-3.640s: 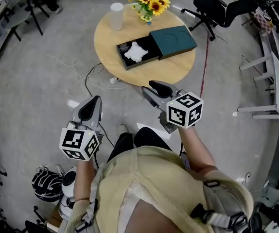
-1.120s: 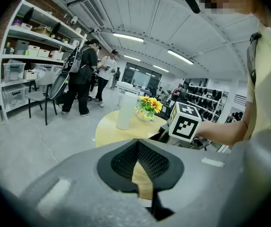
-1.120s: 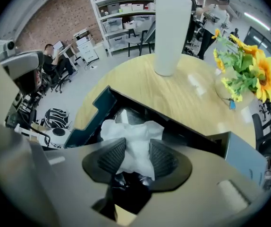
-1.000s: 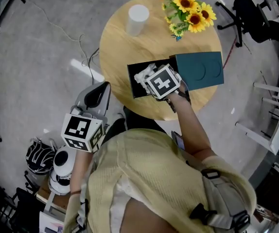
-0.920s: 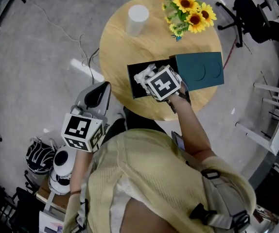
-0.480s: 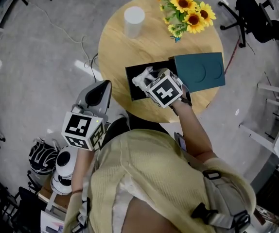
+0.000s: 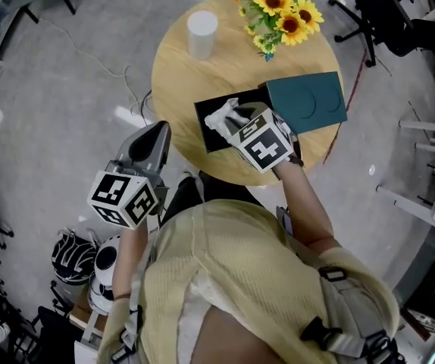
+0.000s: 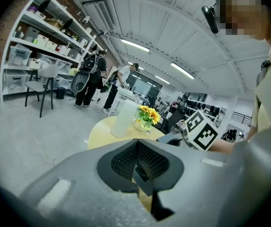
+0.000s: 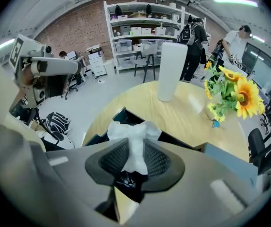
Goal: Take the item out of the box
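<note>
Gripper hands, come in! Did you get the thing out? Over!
Right gripper just closed on the white paper, held over the open box. Left gripper shut, empty, off the table. Cup, flowers well clear.

Left gripper (image 8: 136, 157), jaws pressed together with nothing between them.
Beyond it is a round table (image 8: 101, 132): white cylinder (image 8: 124, 119) at eleven o'clock of the jaws, sunflowers (image 8: 148, 114) at twelve, marker cube (image 8: 201, 131) at two.

Table (image 7: 179, 74) light wood, matt, smooth; box lid (image 7: 307, 103) matt, maybe cardboard; white item (image 7: 219, 116) crumpled, soft, paper-like.
</note>
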The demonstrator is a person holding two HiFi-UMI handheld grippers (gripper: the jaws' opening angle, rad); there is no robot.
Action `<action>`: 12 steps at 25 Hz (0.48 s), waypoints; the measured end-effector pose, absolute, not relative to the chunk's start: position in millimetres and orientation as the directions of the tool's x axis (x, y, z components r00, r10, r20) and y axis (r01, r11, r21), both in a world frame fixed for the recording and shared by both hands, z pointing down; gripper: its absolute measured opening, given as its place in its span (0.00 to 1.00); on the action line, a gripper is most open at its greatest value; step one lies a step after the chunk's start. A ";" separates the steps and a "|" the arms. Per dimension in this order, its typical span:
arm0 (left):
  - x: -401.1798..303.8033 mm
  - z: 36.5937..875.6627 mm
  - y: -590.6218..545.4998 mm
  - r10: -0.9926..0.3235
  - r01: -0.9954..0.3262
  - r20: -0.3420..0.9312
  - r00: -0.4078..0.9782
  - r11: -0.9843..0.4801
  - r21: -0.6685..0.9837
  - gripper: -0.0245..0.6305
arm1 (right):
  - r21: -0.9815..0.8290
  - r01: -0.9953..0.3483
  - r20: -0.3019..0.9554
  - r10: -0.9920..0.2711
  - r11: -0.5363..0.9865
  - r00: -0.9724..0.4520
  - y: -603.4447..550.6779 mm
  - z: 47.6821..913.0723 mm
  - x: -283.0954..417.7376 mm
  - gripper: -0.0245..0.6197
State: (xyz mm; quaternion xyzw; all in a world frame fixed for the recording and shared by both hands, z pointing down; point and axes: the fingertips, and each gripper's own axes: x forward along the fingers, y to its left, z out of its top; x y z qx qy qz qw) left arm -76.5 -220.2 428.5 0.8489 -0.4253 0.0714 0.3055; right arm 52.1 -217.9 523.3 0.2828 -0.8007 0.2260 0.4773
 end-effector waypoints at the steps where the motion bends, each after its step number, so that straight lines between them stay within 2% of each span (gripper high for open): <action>1: -77.4 426.0 -219.5 -0.679 -0.757 0.369 0.635 -0.453 0.471 0.04 | -0.085 -0.677 0.890 -0.250 0.731 -0.382 -217.0 518.8 53.2 0.20; 6: -81.2 414.2 -214.9 -0.677 -0.741 0.335 0.655 -0.491 0.458 0.03 | -0.048 -0.710 0.877 -0.311 0.703 -0.367 -212.9 499.1 55.4 0.20; 12: -85.1 403.7 -205.2 -0.669 -0.685 0.268 0.693 -0.496 0.534 0.03 | -0.005 -0.735 0.852 -0.382 0.678 -0.359 -204.8 479.0 56.3 0.20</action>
